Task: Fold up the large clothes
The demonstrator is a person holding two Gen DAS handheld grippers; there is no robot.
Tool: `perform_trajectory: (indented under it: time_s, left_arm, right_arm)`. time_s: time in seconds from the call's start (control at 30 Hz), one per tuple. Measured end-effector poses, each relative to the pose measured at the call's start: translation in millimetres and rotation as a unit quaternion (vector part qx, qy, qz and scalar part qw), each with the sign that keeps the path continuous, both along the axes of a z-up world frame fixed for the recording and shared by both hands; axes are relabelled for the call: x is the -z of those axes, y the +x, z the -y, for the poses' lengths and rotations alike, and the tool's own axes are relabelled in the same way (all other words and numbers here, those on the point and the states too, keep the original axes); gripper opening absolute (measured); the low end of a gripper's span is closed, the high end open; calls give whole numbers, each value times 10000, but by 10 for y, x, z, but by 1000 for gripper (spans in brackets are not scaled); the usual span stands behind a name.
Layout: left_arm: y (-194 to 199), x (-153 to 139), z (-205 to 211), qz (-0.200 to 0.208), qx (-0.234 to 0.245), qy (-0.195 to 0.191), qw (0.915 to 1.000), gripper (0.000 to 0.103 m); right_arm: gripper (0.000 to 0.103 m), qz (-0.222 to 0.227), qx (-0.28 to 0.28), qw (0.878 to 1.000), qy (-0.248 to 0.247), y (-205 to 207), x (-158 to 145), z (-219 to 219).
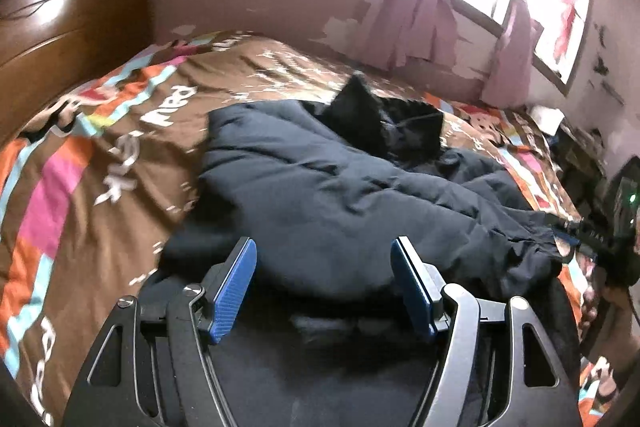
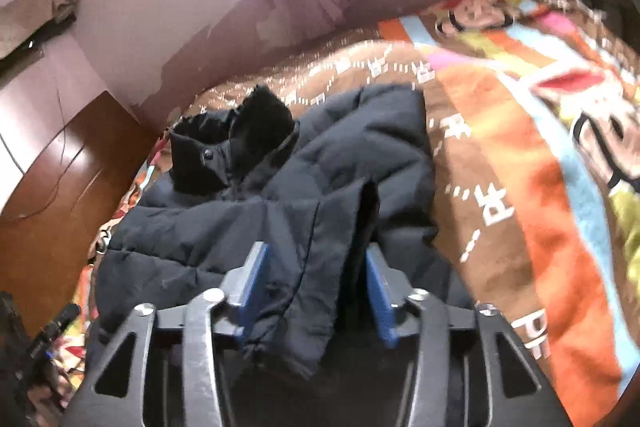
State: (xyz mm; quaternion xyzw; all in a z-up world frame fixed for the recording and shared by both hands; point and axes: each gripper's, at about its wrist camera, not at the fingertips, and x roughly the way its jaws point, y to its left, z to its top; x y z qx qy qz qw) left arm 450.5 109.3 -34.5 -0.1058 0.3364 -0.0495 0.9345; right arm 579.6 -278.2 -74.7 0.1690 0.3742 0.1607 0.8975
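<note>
Navy jacket (image 2: 280, 211), brown cartoon-print bedspread (image 1: 132, 155)

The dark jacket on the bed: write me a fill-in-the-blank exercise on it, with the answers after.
1. The puffy jacket is dark ____ in colour.
2. It lies on a patterned bedspread whose main ground colour is ____.
3. The pads of the left hand-held gripper are ____ in colour.
4. The jaws of the right hand-held gripper stand ____, with jacket fabric between them.

Missing words: navy; brown; blue; open
</note>
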Motion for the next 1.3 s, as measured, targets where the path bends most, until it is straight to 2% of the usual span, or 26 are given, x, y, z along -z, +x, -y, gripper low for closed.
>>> perform_trajectory:
  time_s: [0.07,0.13,0.2,0.23,0.27,0.3,0.4,0.57,0.7,0.83,0.93,1.03,1.1,1.13,1.23,1.3]
  left_arm:
    - [107,37,102,-49,122,53,9999,64]
    - [221,98,212,-162,246,65,9995,64]
    - [332,198,308,-331,308,63,9990,64]
    - [364,230,332,-380,318,64,9988,64]
    - [405,292,377,-451,335,126,9983,64]
    - [429,330,412,-508,337,226,9979,64]
    - [512,467,501,-713,336,641,9948,64]
    - [576,624,531,-835,399,848,9921,64]
    - [595,732,561,-857,391,1046,9900,64]
    - [580,734,570,-804,404,1100,9898,64]
    - [501,653,500,-648,483,831,9933,64]
    - [416,535,349,-520,621,300,9963,64]
    - [408,454,243,-553,582,214,9965,64]
    - [419,412,212,-553,564,249,9966,64]
    - [502,278,144,-547,447,565,9959,64]
    - [642,141,126,-588,334,704,9952,64]
  right_arm:
    - [72,402,169,9974,-579,-48,-148,-65]
    - [73,754,96,9936,-840,-107,-247,-150]
    - [73,860,-186,9917,-935,-109,-265,-241]
    - [72,883,-437,9897,-1037,-111,-248,-330]
    - [66,895,-593,9879,-1120,-115,-224,-394]
    - [59,885,-813,9847,-1265,-118,-178,-486]
    - [50,741,-1287,9733,-1751,-124,-10,-740]
    - [46,360,-1491,9617,-2273,7,322,-919]
    - [46,164,-1513,9623,-2253,103,481,-927]
    - [46,204,-1518,9601,-2341,80,542,-936]
    - [46,254,-1518,9593,-2369,59,559,-939]
    - [48,332,-1528,9641,-2145,25,506,-888]
    - [58,412,-1584,9705,-1770,-14,438,-806]
    - [60,436,-1595,9717,-1685,-29,406,-792]
    - [65,536,-1564,9742,-1536,-6,275,-760]
    - [73,544,-1510,9758,-1482,62,190,-756]
